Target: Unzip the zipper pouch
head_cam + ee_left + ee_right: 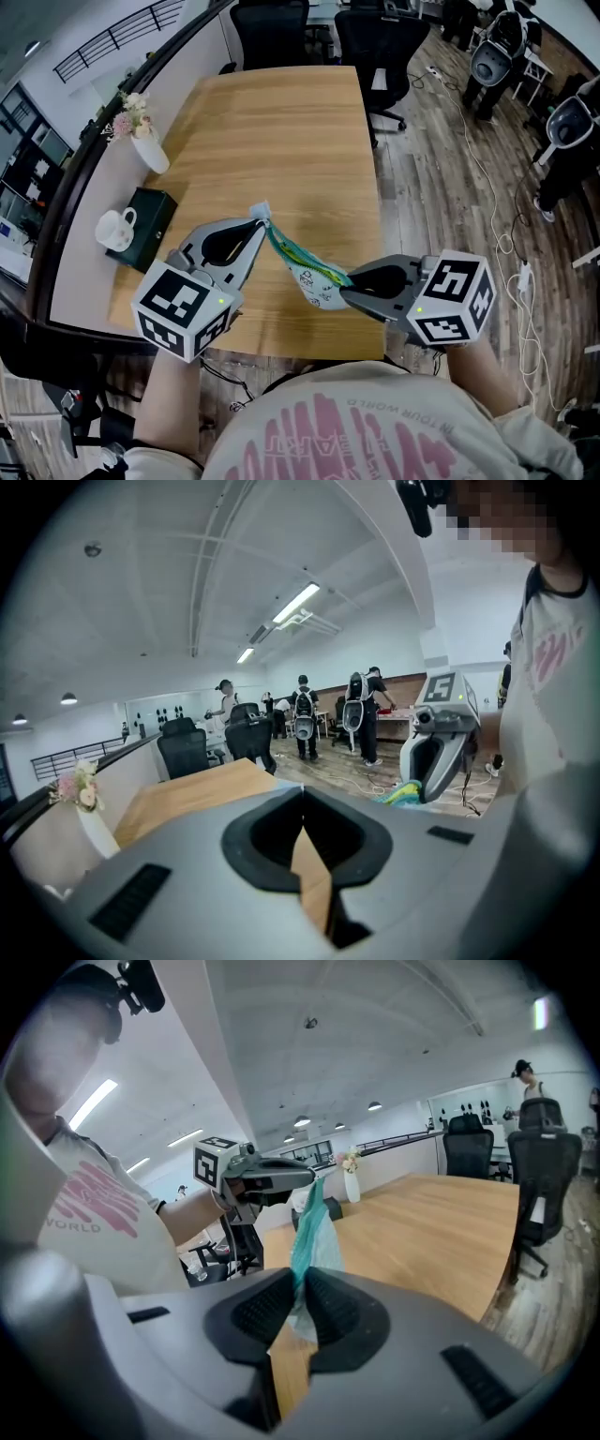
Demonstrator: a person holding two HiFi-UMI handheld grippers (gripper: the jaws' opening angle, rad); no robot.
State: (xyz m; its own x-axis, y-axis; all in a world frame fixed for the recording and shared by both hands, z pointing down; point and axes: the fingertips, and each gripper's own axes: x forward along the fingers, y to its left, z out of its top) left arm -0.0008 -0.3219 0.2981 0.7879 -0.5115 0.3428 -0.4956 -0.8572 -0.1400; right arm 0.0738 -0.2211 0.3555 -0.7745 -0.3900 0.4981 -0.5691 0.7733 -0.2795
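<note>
pouch [314,279] corner hidden in left gripper [261,221], zipper slider too small

The person's shirt [356,441] is carrying a small printed line reading "IN YOUR WORLD", which is appearing upside down in the head view. The large pink lettering beside it is not resolving into words. In the right gripper view the same shirt is showing "WORLD". The print on the zipper pouch [314,281] is proving too small to read. The two marker cubes [183,309] [455,300] are displaying square black-and-white codes only.
</note>
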